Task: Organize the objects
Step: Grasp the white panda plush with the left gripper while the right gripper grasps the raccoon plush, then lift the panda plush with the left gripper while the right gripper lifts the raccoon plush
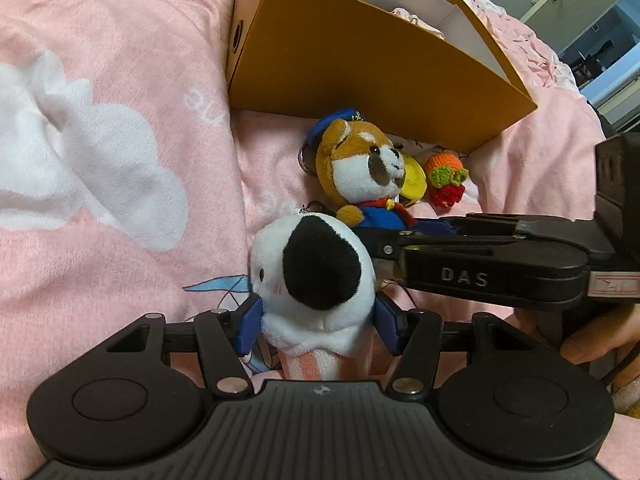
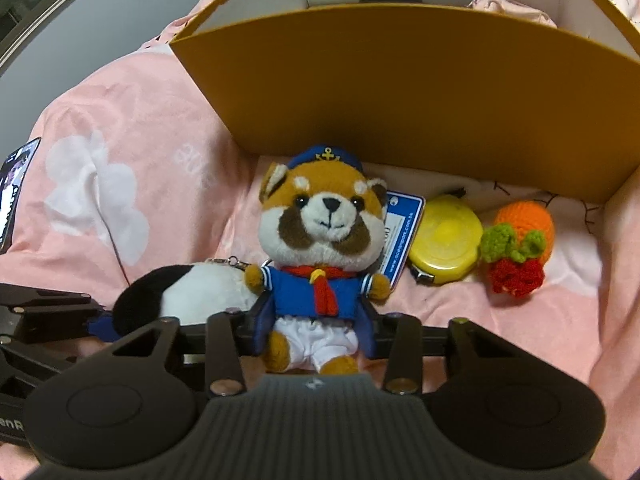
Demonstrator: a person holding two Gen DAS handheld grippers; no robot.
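My left gripper (image 1: 318, 322) is shut on a white plush with a black patch (image 1: 316, 276), low over the pink blanket. My right gripper (image 2: 316, 332) is shut on a red panda plush in a blue sailor suit (image 2: 320, 240), which also shows in the left wrist view (image 1: 360, 168). The right gripper's arm crosses the left wrist view from the right. The white plush lies just left of the panda in the right wrist view (image 2: 192, 296). An open brown cardboard box (image 2: 400, 100) stands just behind both; it also shows in the left wrist view (image 1: 360, 64).
A yellow round tape measure (image 2: 446, 240) and an orange crochet fruit with green and red (image 2: 520, 240) lie right of the panda by the box. A pink item sits inside the box (image 2: 508, 8). A phone (image 2: 16, 192) lies at far left on the pink blanket (image 1: 100, 80).
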